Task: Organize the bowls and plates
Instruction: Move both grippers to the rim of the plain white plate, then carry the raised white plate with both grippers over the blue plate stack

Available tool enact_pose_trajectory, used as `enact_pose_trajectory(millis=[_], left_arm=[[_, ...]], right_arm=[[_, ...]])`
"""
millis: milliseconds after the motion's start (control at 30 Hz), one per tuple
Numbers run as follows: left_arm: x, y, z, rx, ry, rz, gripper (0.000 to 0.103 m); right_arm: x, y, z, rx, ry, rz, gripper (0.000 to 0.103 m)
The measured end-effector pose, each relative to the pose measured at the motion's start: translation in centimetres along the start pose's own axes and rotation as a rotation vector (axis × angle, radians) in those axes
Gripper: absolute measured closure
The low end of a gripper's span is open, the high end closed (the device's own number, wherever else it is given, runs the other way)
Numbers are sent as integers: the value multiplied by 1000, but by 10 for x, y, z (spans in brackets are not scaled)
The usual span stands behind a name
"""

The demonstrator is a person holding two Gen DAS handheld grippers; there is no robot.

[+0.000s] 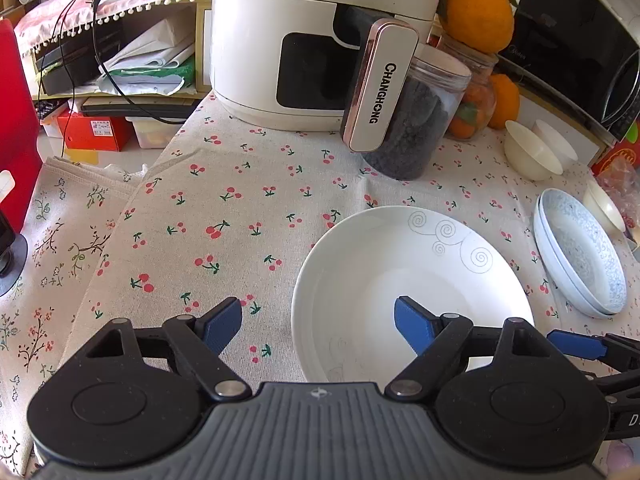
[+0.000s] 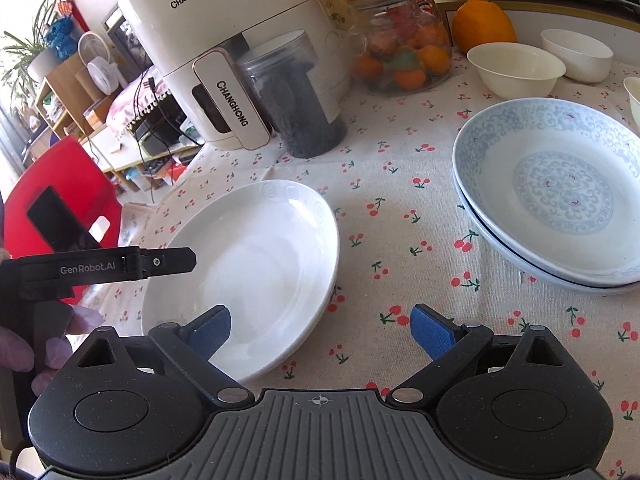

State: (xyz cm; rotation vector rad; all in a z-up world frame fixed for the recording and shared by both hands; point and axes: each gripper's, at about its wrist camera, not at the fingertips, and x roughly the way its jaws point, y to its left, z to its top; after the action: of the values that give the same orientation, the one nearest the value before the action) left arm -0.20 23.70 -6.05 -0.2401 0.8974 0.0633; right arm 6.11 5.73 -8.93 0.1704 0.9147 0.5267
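Standing at the back of the cherry-print tablecloth (image 2: 400, 240), the cream air fryer (image 2: 224, 52) serves as the landmark, its handle pointing out toward the cameras. Just in front of it and to its right, a clear plastic jar (image 2: 304, 100) stands upright, filled with dark dried pieces; further right, a glass jar (image 2: 404, 56) holds small orange fruits, with a large orange sitting on top. In front of the fryer lies the white plate (image 2: 248, 276), empty, upright and slightly tipped by the view, its swirl pattern on the side toward the fryer. Right of the fryer, two blue-patterned plates (image 2: 560, 192) sit nested, empty. Behind them, two cream bowls (image 2: 516, 68) stand empty. The left gripper (image 1: 318, 326) straddles the white plate's left rim, fingers released, not pressing. The right gripper (image 2: 320, 330) straddles its right rim, likewise spread and holding nothing.
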Motion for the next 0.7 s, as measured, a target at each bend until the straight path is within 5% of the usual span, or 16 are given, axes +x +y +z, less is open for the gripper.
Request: enact_pose_trajectory(millis=[333,700], left_arm=[[4,6,0,-59,42,-21,59],[5,2,-2,-45,68,-18,77]], right_arm=[[6,9,2,-2,-5,13,5],[10,15,4,-23,-11,14,19]])
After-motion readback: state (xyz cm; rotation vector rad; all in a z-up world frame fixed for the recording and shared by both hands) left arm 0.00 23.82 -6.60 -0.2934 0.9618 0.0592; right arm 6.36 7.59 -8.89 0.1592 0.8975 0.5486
